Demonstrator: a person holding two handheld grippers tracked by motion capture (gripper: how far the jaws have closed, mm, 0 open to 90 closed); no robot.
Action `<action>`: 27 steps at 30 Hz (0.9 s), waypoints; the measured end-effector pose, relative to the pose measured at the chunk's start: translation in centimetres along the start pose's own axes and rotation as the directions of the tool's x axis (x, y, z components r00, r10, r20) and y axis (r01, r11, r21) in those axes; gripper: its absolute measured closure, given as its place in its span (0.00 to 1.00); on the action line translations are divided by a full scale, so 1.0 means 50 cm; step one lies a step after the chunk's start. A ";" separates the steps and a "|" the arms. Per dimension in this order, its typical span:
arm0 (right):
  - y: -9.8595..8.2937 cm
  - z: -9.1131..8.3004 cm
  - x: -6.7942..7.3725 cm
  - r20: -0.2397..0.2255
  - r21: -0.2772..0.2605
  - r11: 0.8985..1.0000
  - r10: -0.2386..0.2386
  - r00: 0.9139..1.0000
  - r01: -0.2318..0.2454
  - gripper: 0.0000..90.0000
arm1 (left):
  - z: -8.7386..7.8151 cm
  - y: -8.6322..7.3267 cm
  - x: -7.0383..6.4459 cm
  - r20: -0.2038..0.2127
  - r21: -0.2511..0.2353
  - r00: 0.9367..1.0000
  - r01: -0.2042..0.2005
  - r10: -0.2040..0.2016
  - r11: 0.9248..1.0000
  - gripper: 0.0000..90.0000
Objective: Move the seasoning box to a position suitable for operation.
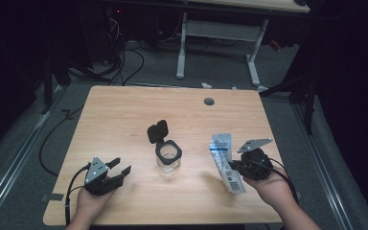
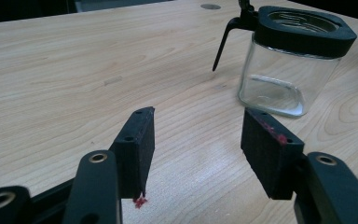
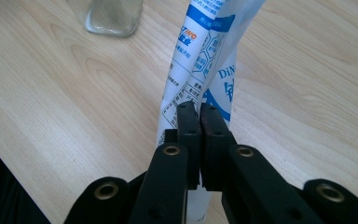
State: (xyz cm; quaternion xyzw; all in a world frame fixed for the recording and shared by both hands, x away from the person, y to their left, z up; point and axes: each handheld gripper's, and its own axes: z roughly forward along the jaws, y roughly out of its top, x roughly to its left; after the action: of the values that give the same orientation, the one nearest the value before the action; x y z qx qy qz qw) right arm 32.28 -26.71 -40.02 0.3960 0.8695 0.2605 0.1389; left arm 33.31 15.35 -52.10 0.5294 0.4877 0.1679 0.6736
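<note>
1 jar, 1 packet, 2 hand-held grippers.

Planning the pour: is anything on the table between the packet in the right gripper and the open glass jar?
Nothing visible: bare table lies between the packet, pinched in the right gripper, and the jar, whose lid is flipped back.

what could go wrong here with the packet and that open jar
The right gripper pinches the white and blue packet by a thin edge, so it may slip or fold on the way. The glass jar is small with its flip lid up; the open left gripper is not steadying it, so a nudge might tip it.
</note>
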 end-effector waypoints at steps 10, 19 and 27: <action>0.018 0.003 -0.002 -0.005 0.075 0.997 -0.007 1.000 0.007 1.00 | 0.001 -0.002 -0.001 0.001 0.004 1.000 -0.004 0.004 1.000 0.50; 0.036 0.010 -0.003 -0.006 0.136 0.991 -0.012 1.000 0.013 1.00 | 0.001 -0.003 -0.002 0.002 0.005 1.000 -0.004 0.004 1.000 0.50; 0.052 0.015 -0.003 -0.009 0.199 0.980 -0.031 0.999 0.033 1.00 | 0.000 -0.003 -0.003 0.006 0.004 1.000 -0.004 0.004 1.000 0.50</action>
State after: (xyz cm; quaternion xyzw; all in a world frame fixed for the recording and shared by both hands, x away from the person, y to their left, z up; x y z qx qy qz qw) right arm 34.31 -25.14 -39.15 0.3931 0.8978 0.1712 0.1003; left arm 33.21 15.17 -52.15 0.5324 0.4850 0.1668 0.6735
